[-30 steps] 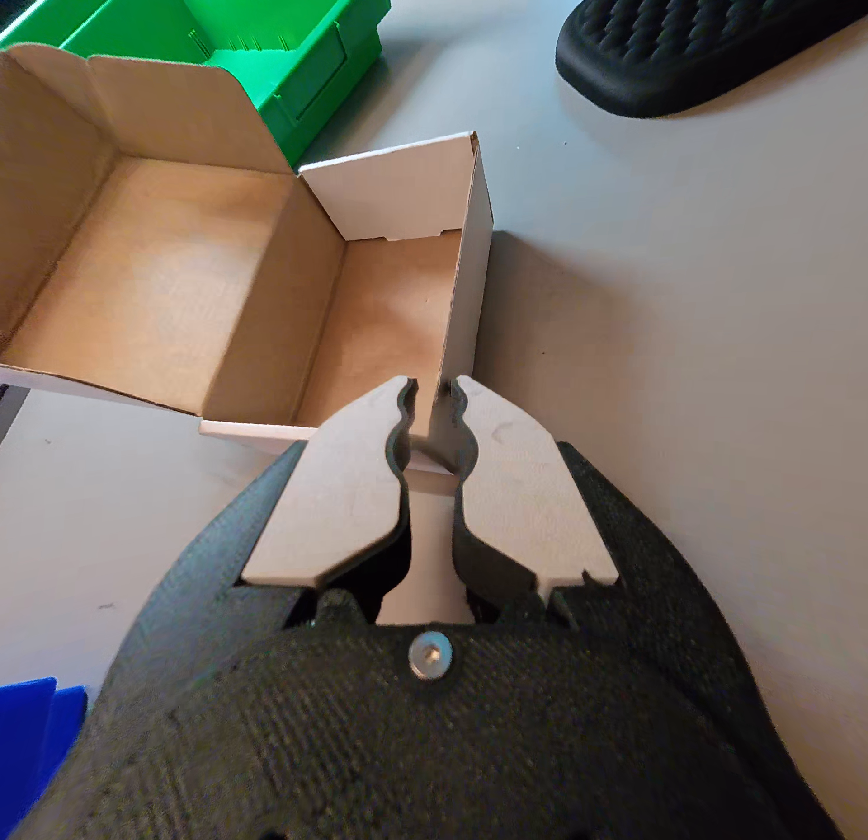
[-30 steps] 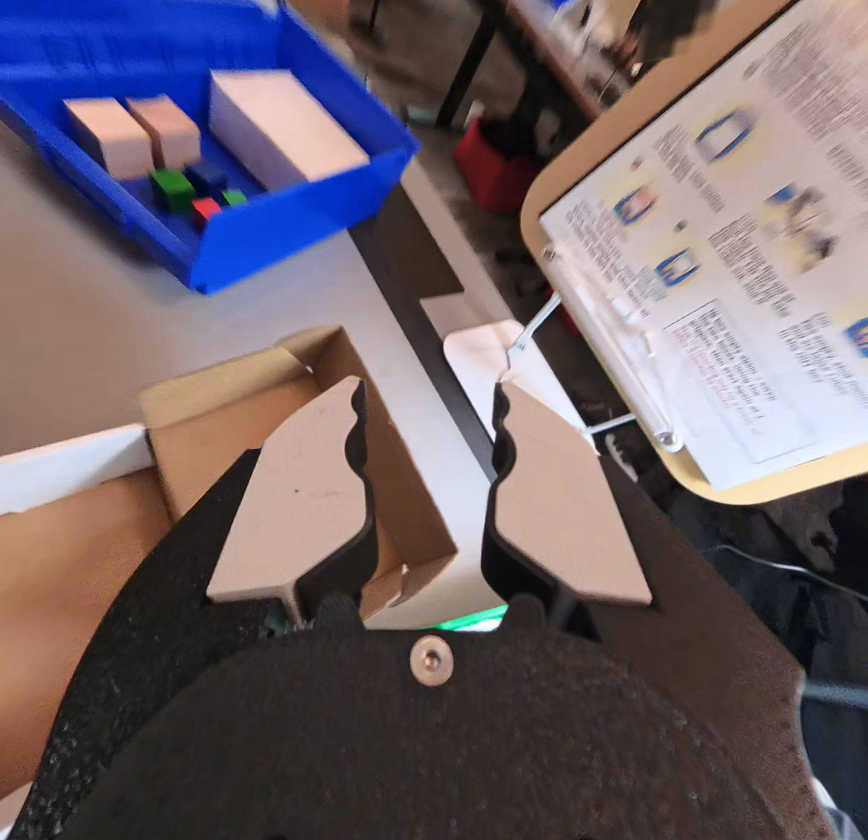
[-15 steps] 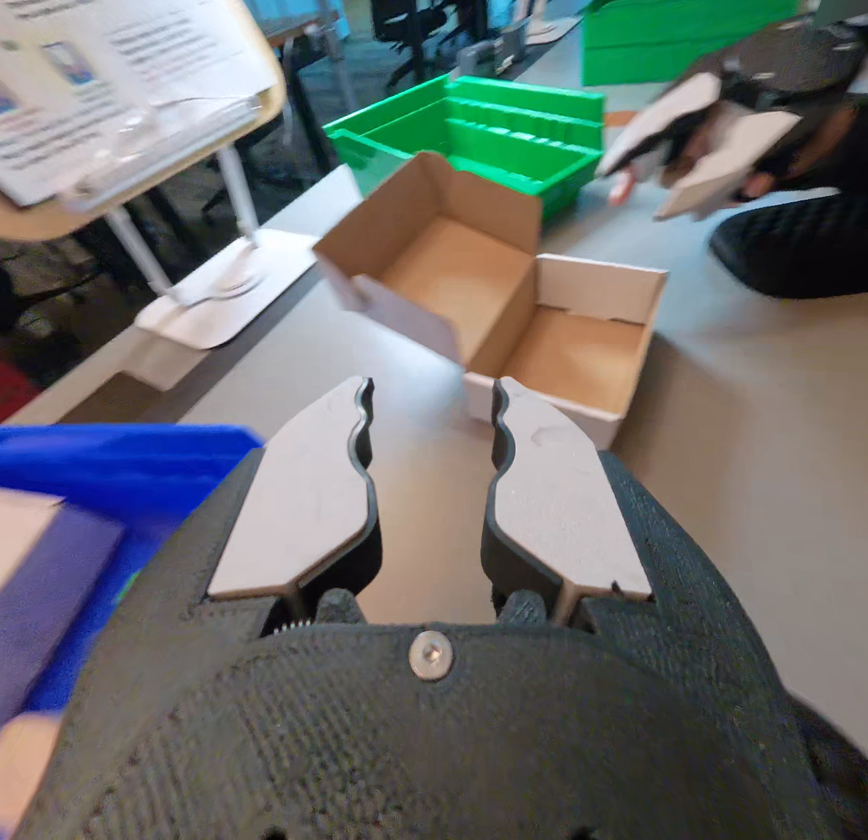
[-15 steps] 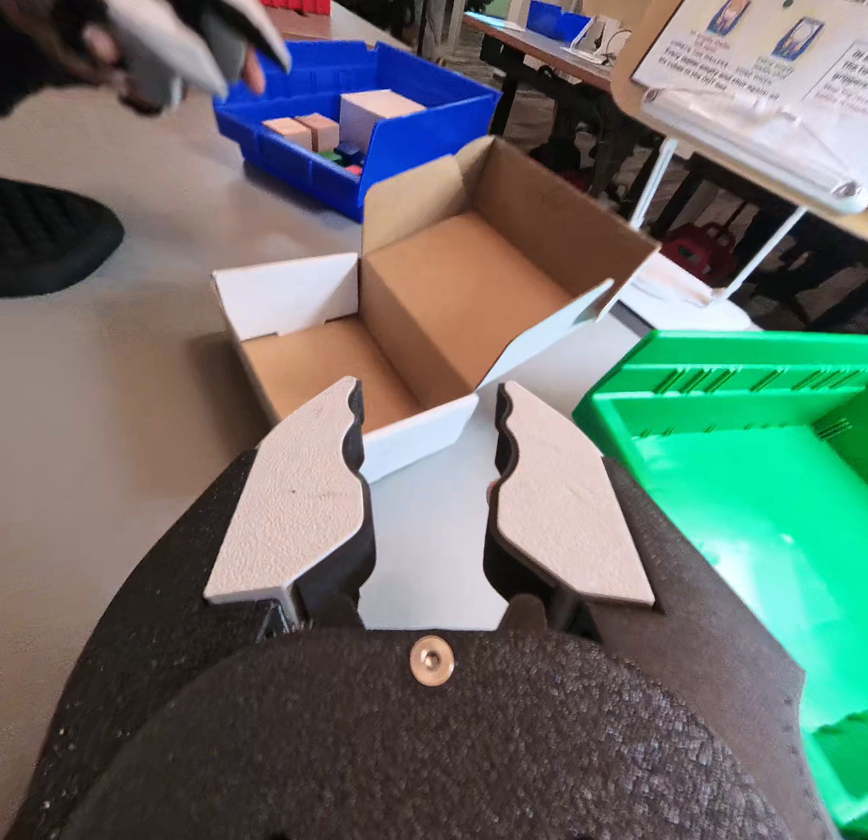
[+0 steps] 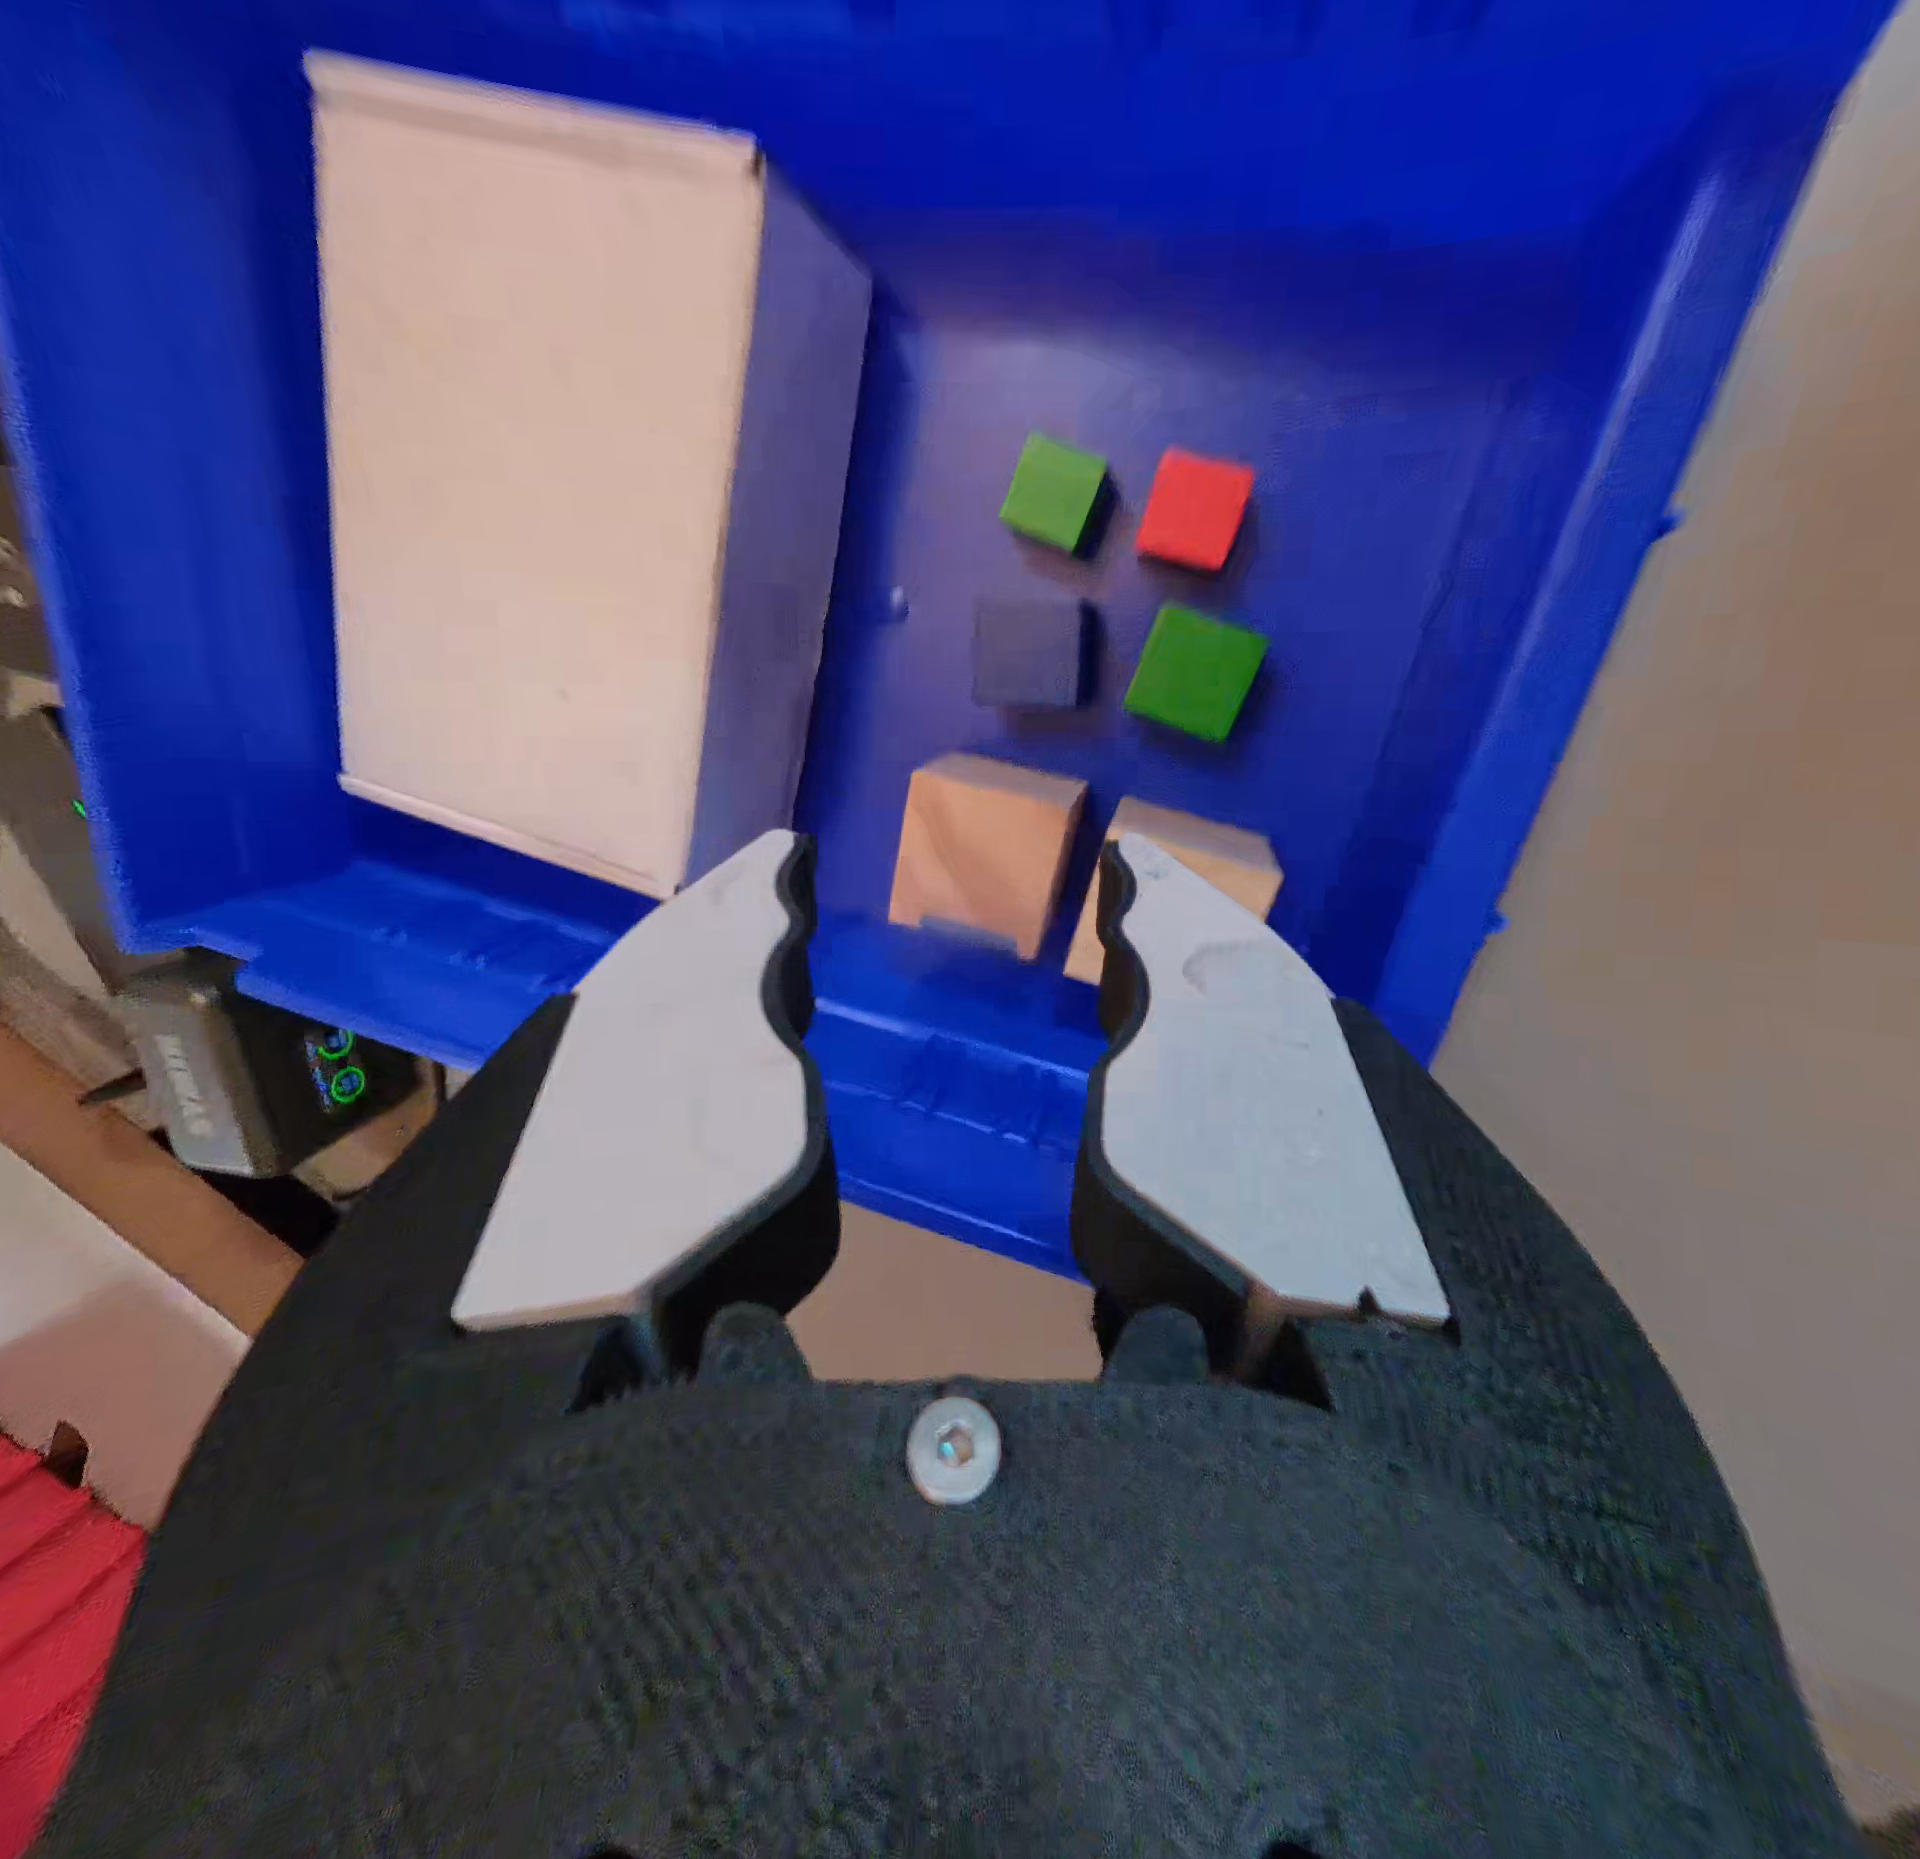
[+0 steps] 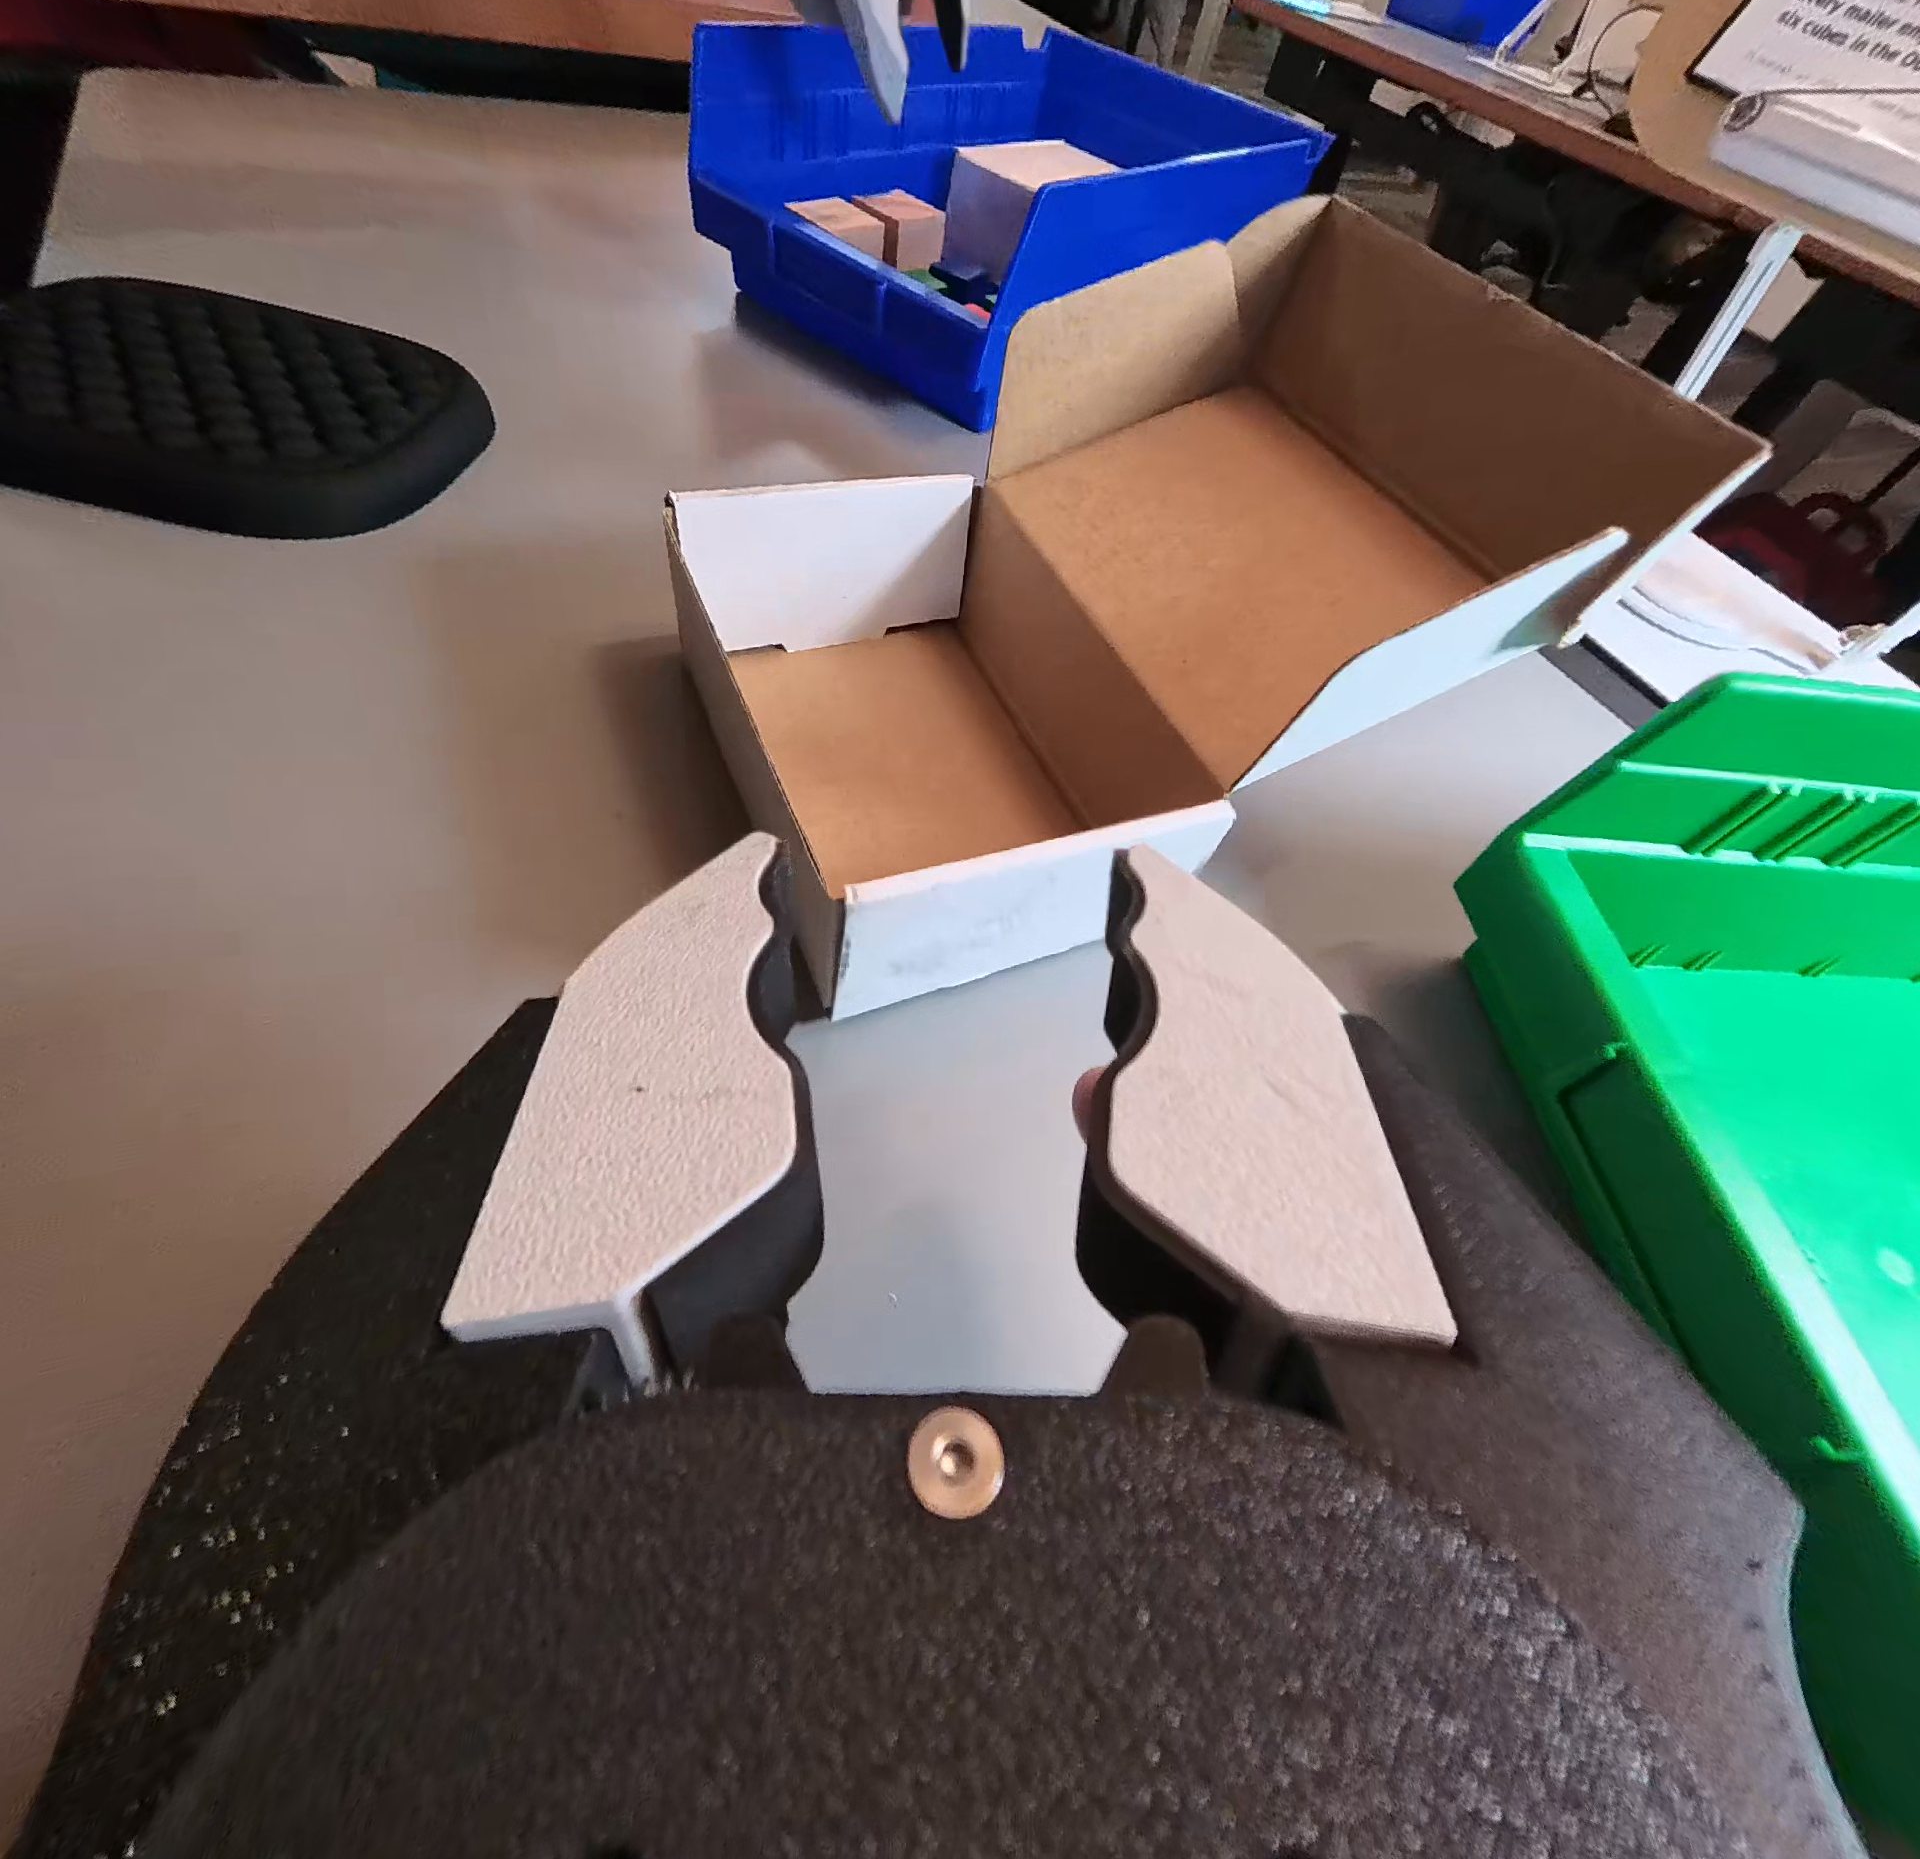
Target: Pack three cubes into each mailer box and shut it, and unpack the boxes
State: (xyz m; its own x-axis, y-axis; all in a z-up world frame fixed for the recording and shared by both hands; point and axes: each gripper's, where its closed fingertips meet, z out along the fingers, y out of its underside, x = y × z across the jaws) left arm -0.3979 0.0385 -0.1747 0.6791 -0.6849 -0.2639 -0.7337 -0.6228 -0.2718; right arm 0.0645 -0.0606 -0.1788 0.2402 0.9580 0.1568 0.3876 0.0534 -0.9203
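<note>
My left gripper (image 5: 954, 874) is open and empty, looking down into a blue bin (image 5: 1039, 74). In the bin lie a shut white mailer box (image 5: 520, 459), two green cubes (image 5: 1051, 498) (image 5: 1195, 673), a red cube (image 5: 1195, 508), a dark cube (image 5: 1027, 654) and two wooden cubes (image 5: 982, 853) (image 5: 1226, 853). My right gripper (image 6: 948, 874) is open and empty, just short of the near end wall of an open, empty mailer box (image 6: 977, 926) with its lid (image 6: 1299, 521) folded back. The left gripper (image 6: 894, 33) shows above the blue bin (image 6: 831, 261) in the right wrist view.
A green bin (image 6: 1704, 1030) stands right of the open box. A black textured pad (image 6: 208, 407) lies at the left on the grey table (image 6: 312, 770). A document stand (image 6: 1829, 74) is at the far right edge.
My left gripper let go of the open box wall, opened and swung over to above the blue bin. My right gripper turned from the table edge and now faces the open box's end.
</note>
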